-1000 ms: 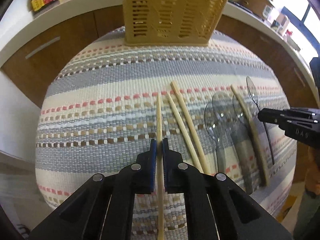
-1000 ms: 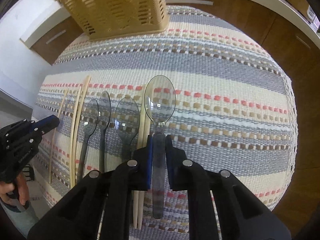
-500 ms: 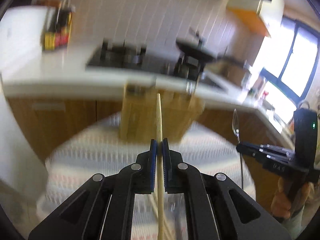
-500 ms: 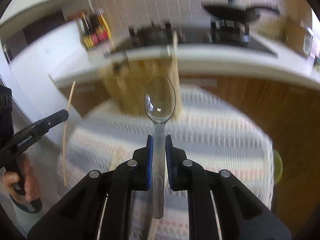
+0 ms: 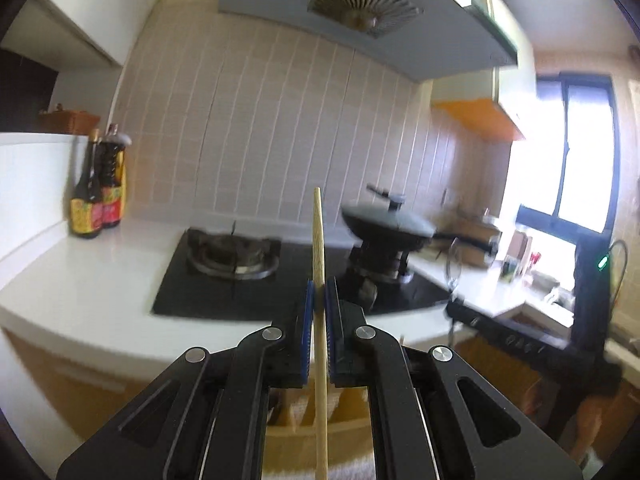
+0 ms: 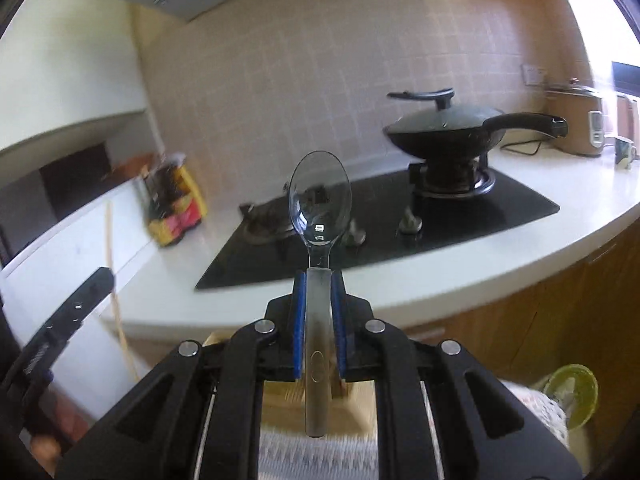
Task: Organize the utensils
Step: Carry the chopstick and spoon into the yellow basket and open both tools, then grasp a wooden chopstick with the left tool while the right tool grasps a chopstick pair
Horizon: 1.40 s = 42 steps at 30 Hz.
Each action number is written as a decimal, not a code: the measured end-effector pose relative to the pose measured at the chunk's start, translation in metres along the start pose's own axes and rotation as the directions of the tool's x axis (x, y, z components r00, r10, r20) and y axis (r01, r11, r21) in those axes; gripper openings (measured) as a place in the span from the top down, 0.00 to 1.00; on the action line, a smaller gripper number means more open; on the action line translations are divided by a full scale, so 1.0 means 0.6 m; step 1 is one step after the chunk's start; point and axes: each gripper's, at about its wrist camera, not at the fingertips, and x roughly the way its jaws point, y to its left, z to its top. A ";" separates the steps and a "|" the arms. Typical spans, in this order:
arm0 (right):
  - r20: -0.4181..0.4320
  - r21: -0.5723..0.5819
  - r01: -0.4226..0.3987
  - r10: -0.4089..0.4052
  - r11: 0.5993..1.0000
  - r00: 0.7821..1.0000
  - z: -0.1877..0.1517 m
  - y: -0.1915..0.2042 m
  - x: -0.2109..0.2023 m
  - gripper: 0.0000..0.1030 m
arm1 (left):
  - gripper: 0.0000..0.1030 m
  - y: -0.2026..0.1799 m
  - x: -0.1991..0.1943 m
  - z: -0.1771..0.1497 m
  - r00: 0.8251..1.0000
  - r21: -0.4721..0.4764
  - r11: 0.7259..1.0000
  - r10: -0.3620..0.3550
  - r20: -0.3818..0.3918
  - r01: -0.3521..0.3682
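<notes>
Here the left gripper [image 5: 316, 300] clamps a chopstick [image 5: 319, 240] upright between its fingers, the right gripper [image 6: 319, 292] likewise a clear spoon [image 6: 320, 204].

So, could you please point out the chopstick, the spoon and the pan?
chopstick [image 5: 319, 240], left wrist view, upper shaft.
spoon [image 6: 320, 204], right wrist view, bowl.
pan [image 6: 444, 126], right wrist view, lid.

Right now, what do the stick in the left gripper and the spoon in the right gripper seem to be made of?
Chopstick: probably bamboo or wood, pale tan and matte.
Spoon: likely clear plastic, glossy; the stove shows through its bowl.
</notes>
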 end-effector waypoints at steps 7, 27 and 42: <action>0.054 -0.006 0.020 -0.019 1.000 0.998 -0.020 -0.004 0.077 0.90 | 0.96 0.033 0.060 -0.010 0.994 -0.009 0.998 0.059 0.097 -0.058; 0.045 -0.009 -0.008 0.008 1.000 0.999 -0.075 -0.022 0.069 0.86 | 0.78 0.078 0.089 -0.100 0.995 -0.034 0.995 0.096 0.019 -0.096; 0.001 -0.057 -0.025 0.025 0.998 1.000 -0.079 -0.004 -0.141 0.71 | 0.55 0.038 -0.119 -0.046 1.000 -0.100 0.995 0.022 -0.008 -0.022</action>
